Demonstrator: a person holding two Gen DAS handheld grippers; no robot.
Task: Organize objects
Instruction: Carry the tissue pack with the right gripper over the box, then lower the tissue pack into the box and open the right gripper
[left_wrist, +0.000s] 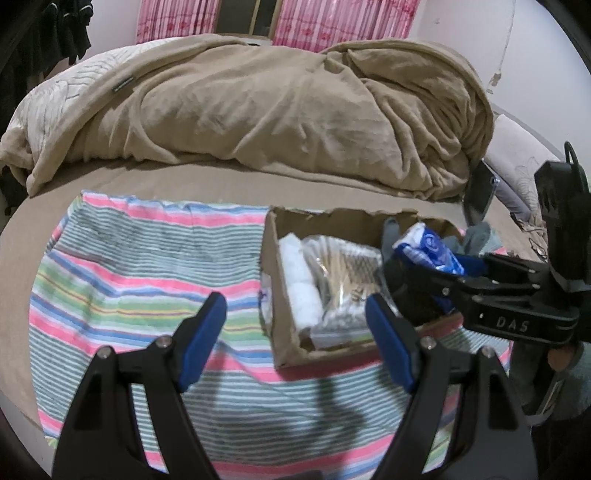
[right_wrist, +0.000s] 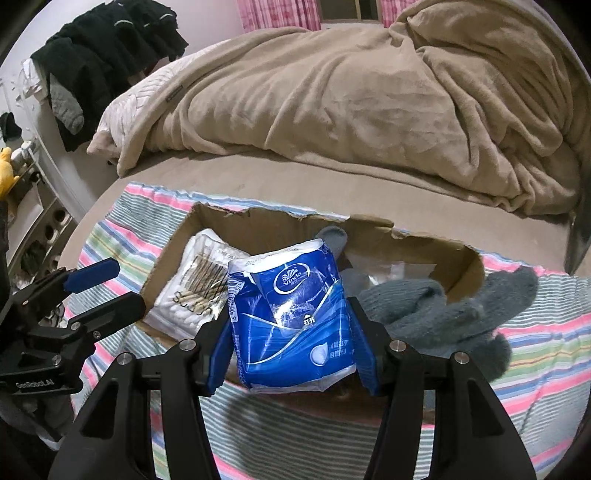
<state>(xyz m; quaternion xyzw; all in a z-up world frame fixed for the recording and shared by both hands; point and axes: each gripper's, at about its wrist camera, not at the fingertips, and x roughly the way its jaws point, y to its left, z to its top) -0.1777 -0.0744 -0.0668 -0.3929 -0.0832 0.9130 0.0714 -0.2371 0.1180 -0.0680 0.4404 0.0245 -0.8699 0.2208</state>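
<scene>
My right gripper (right_wrist: 291, 350) is shut on a blue tissue pack (right_wrist: 291, 317) and holds it over the open cardboard box (right_wrist: 373, 232). It also shows in the left wrist view, where the right gripper (left_wrist: 417, 269) grips the tissue pack (left_wrist: 428, 251) above the box (left_wrist: 273, 258). A bag of cotton swabs (right_wrist: 195, 288) lies in the box's left part. Grey gloves (right_wrist: 443, 314) hang over the box's right wall. My left gripper (left_wrist: 295, 339) is open and empty, just left of the box's near corner.
The box sits on a striped towel (left_wrist: 140, 266) spread on a bed. A bunched tan blanket (left_wrist: 280, 103) fills the far side. Dark clothes (right_wrist: 110, 48) hang at the far left. A shelf (right_wrist: 33, 206) stands beside the bed on the left.
</scene>
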